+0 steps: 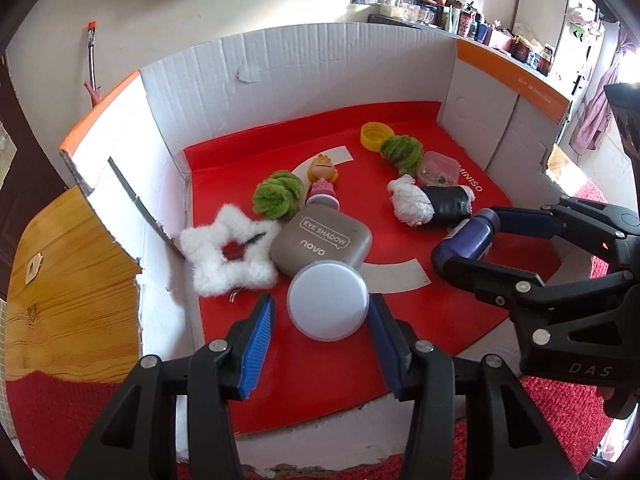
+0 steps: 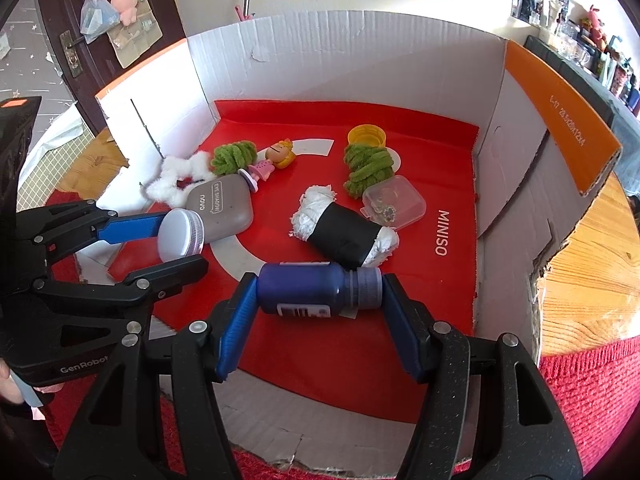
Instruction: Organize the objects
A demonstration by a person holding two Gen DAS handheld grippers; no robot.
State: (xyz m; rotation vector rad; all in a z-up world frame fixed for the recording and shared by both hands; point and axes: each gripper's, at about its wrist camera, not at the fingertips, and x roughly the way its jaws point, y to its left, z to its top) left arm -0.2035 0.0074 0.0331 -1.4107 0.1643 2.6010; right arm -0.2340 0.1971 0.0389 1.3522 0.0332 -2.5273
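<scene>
A red mat (image 2: pixel 400 312) is being shown under a dark blue bottle (image 2: pixel 304 286), a white-lidded jar (image 1: pixel 328 300), a grey case (image 1: pixel 320 242) and green yarn balls (image 1: pixel 276 196).

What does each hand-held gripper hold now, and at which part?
The right hand-held gripper holds the blue bottle lengthwise, base against one finger, cap against the other. The left hand-held gripper holds the white jar by its sides.

In the box (image 1: pixel 320 60) before you, the compact (image 1: pixel 320 242) lies at the left, touching the star (image 1: pixel 224 256) on its left, doll (image 1: pixel 322 184) behind. The roll (image 2: pixel 346 234) lies right, case (image 2: pixel 394 202) and cap (image 2: pixel 366 135) behind it.
</scene>
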